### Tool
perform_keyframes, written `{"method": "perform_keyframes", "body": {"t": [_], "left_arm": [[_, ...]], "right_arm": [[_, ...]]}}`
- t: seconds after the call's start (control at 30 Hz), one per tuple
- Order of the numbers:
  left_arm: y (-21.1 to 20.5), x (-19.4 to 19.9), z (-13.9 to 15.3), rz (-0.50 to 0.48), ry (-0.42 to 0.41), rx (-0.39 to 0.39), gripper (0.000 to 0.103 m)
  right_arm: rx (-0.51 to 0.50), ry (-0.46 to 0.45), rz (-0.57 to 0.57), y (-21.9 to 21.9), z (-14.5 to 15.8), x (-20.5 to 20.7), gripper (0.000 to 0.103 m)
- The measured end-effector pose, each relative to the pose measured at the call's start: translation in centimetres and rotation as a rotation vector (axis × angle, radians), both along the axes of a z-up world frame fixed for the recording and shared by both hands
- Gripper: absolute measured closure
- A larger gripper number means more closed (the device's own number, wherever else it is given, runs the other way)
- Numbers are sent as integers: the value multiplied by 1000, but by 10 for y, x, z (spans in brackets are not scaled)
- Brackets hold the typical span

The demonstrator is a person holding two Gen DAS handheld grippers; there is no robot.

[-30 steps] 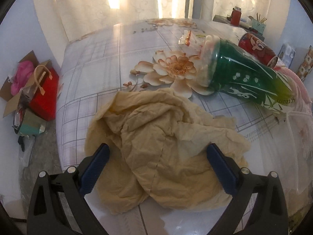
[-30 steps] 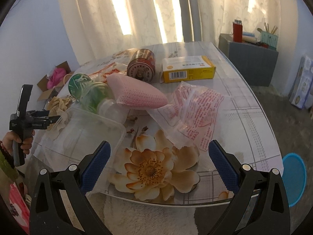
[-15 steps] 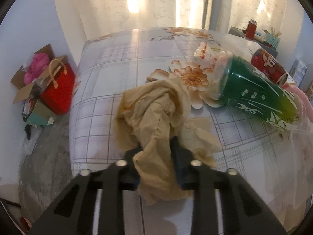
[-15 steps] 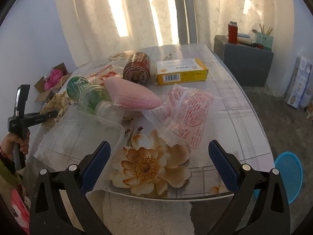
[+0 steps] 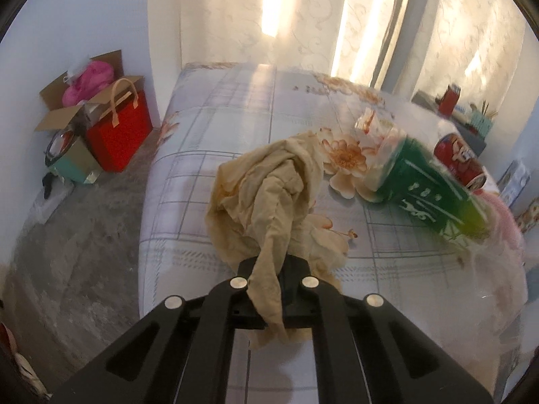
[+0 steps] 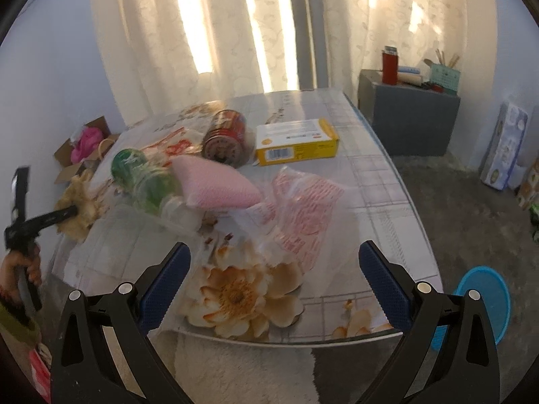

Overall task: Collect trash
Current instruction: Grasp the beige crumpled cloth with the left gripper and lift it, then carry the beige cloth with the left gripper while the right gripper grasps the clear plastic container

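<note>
Pinching a fold of the tan rag (image 5: 269, 195), the left gripper (image 5: 273, 271) is fully closed on it; the rag's bunched into a peak w/ most of it sagging onto the table (image 5: 219, 124). Grip sits near the rag's edge, prob. so the whole thing drags up in one go. Rag lies at the table's left end, just beside the green bottle (image 5: 427, 188), which is on its side w/ the red can (image 5: 460, 161) behind it.

Right gripper (image 6: 274, 282) has jaws wide, nothing between them, hovering over the table's near edge above the flower print, likely waiting for its own pick.

Left wrist view shows the grip itself & the floor clutter: red bag (image 5: 118, 134), cardboard box (image 5: 64, 107). It misses most of the trash. Right wrist view gives the rest: yellow box (image 6: 296, 141), pink pouch (image 6: 215, 185), printed plastic bag (image 6: 303, 212), clear tray (image 6: 134, 235), plus a blue bin (image 6: 481, 303) on the floor past the table's right corner, poss. the drop spot. It also shows the left gripper from outside, a hand (image 6: 20, 269) on its handle, tips buried in the rag.
</note>
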State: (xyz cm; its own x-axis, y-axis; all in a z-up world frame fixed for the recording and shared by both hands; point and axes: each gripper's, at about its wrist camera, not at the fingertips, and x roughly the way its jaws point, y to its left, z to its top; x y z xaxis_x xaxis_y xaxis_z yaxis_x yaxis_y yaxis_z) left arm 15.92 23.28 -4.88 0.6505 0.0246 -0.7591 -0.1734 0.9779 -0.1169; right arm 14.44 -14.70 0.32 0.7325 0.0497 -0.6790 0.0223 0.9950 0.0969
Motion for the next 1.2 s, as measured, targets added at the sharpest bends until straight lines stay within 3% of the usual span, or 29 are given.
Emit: {"method": "perform_keyframes", "body": {"t": [0.2, 0.4, 0.67, 0.77, 0.83, 0.9, 1.03, 1.2], "left_arm": [[2, -23, 13, 33, -64, -57, 100], [10, -40, 9, 63, -89, -149, 100], [9, -57, 4, 60, -113, -186, 100], [10, -65, 8, 52, -136, -195, 100], [9, -71, 13, 49, -159, -197, 100], [8, -76, 16, 43, -173, -194, 100], [5, -87, 23, 46, -199, -176, 100], [-2, -99, 35, 47, -227, -177, 100]], "right_arm": [[7, -15, -28, -10, 16, 13, 13], [24, 8, 96, 16, 24, 17, 18], [105, 262, 165, 44, -27, 22, 47], [163, 345, 157, 47, -42, 28, 65], [171, 359, 159, 50, -47, 31, 82], [157, 352, 163, 55, -46, 31, 91], [144, 333, 158, 61, -45, 33, 100], [137, 299, 155, 60, -38, 28, 101]]}}
